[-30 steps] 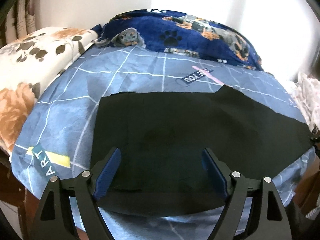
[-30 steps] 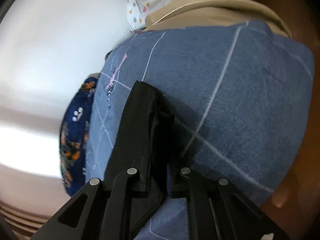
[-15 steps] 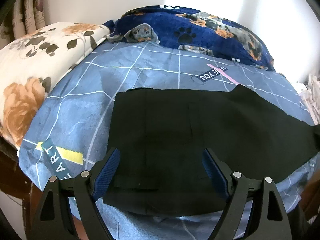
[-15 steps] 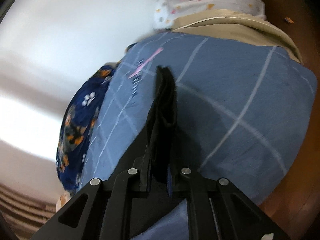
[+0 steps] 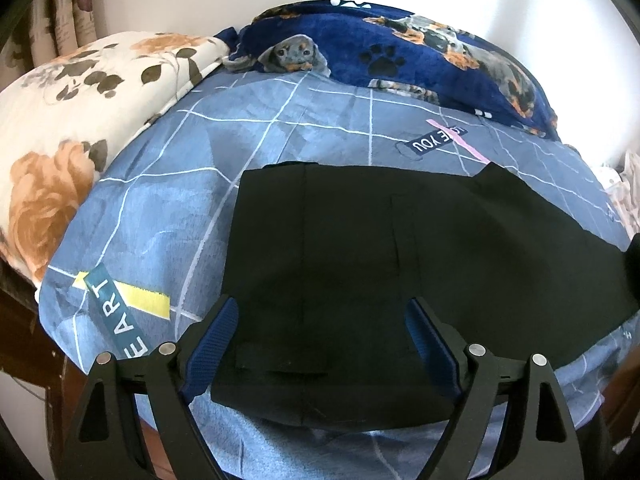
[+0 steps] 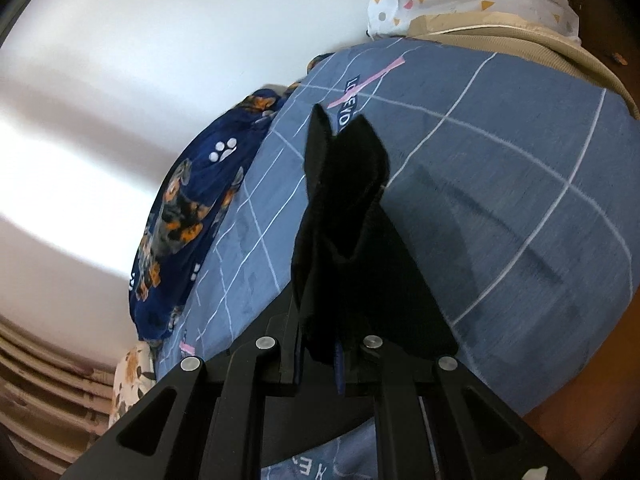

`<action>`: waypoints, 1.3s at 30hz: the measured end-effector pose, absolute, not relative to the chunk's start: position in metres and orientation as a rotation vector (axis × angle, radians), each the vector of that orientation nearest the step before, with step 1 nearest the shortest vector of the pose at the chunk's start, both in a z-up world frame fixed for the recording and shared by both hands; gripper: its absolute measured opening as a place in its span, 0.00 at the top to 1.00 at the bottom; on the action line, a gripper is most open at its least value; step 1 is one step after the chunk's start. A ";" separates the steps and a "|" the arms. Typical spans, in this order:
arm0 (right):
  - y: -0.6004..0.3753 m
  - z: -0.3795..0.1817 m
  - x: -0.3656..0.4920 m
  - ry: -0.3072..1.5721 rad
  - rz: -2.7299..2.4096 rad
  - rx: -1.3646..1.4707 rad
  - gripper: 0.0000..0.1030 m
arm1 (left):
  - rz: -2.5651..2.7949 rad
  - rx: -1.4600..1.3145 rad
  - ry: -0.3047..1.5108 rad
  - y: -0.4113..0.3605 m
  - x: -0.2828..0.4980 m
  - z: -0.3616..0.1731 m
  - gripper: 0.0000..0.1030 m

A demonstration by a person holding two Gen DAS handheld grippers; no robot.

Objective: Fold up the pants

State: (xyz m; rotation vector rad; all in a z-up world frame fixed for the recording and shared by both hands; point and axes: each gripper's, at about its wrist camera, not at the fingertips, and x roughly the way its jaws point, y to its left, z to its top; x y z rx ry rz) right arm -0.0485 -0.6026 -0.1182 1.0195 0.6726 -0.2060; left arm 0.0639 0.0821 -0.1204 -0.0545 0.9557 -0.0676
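Pants [image 5: 400,264] lie flat on the blue bedsheet [image 5: 168,216], legs already doubled I judge, with the crosswise fold left. Nearest me, my left gripper [image 5: 320,332] hangs spread wide above the waistband at six o'clock, holding nothing. My right gripper [image 6: 334,344] is clenched on the leg ends, lifting them off the sheet toward twelve o'clock. Farthest back, the dog-print blanket [image 5: 420,48] sits at one o'clock.
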 end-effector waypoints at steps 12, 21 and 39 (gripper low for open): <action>-0.585 -0.121 -0.049 0.677 -0.160 1.019 0.90 | -0.067 -0.046 0.964 0.081 0.064 -0.124 0.14; -0.546 -0.127 -0.036 0.734 -0.099 0.970 0.90 | -0.067 -0.043 0.963 0.079 0.063 -0.124 0.12; -0.471 -0.136 -0.011 0.832 0.036 0.893 0.90 | -0.067 -0.029 0.978 0.077 0.063 -0.126 0.12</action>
